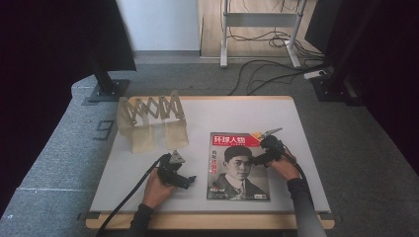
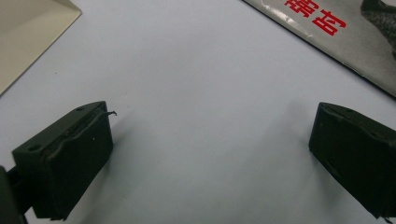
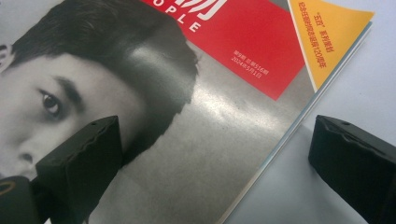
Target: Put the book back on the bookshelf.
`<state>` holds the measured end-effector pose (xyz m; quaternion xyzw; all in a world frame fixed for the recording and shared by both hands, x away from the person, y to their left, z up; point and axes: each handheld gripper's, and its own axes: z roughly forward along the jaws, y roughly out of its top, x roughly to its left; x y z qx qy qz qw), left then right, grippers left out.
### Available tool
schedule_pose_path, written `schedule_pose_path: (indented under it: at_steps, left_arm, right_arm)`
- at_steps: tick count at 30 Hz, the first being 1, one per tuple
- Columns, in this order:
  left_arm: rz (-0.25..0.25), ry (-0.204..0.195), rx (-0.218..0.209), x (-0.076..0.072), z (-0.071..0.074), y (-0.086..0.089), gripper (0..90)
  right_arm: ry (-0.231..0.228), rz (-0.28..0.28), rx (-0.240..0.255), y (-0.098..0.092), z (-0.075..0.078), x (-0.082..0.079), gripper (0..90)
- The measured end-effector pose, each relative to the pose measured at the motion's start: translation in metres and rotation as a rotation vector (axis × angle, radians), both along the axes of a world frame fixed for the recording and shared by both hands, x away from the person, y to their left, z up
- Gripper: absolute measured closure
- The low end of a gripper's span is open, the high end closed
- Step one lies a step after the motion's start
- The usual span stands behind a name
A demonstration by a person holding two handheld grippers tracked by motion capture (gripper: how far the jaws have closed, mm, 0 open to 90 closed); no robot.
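A magazine (image 1: 238, 183) with a black-and-white portrait and a red title band lies flat at the right of the white table top (image 1: 296, 148). My right gripper (image 1: 261, 154) stands open at the magazine's right edge. In the right gripper view the jaws straddle that edge (image 3: 280, 144): one jaw over the cover (image 3: 187, 116), the other over bare table, with the gripper (image 3: 215, 163) holding nothing. My left gripper (image 1: 188, 179) is open low over bare table just left of the magazine. Its own view has the gripper (image 2: 210, 154) empty and the magazine's corner (image 2: 336, 32) at the upper right.
A wooden accordion rack (image 1: 150, 109) with two translucent beige dividers (image 1: 141, 136) stands at the table's back left; its beige corner (image 2: 28, 32) shows in the left gripper view. Black stands and cables occupy the floor behind the table.
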<state>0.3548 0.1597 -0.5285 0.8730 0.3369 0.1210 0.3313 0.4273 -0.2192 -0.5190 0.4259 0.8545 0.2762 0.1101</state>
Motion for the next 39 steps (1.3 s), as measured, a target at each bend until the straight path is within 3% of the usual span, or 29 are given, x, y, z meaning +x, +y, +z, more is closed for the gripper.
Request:
schedule_pose_path:
  at_steps: [6,10,19,24,37,39]
  left_arm:
    - [0.000,0.001,0.000,0.000,0.000,0.000,0.0]
    - [-0.001,0.001,0.000,0.000,0.000,0.000,0.0]
    - [-0.003,0.001,-0.001,0.000,0.000,0.000,0.0]
    - [-0.004,0.001,-0.001,0.000,0.000,0.000,0.0]
    - [-0.005,0.001,-0.002,0.000,0.000,0.000,0.0]
    - [-0.005,0.001,-0.002,0.000,0.000,0.000,0.0]
  right_arm:
    - [0.028,0.021,-0.018,0.007,0.001,0.004,0.0]
    - [0.039,0.024,0.031,0.005,0.002,0.007,0.5]
    - [0.043,0.023,0.086,0.005,0.003,0.009,0.9]
    - [0.054,-0.006,0.156,0.001,0.006,0.011,3.9]
    - [0.081,-0.092,0.239,-0.008,0.006,0.015,15.2]
    - [0.079,-0.115,0.290,-0.010,0.006,0.016,15.9]
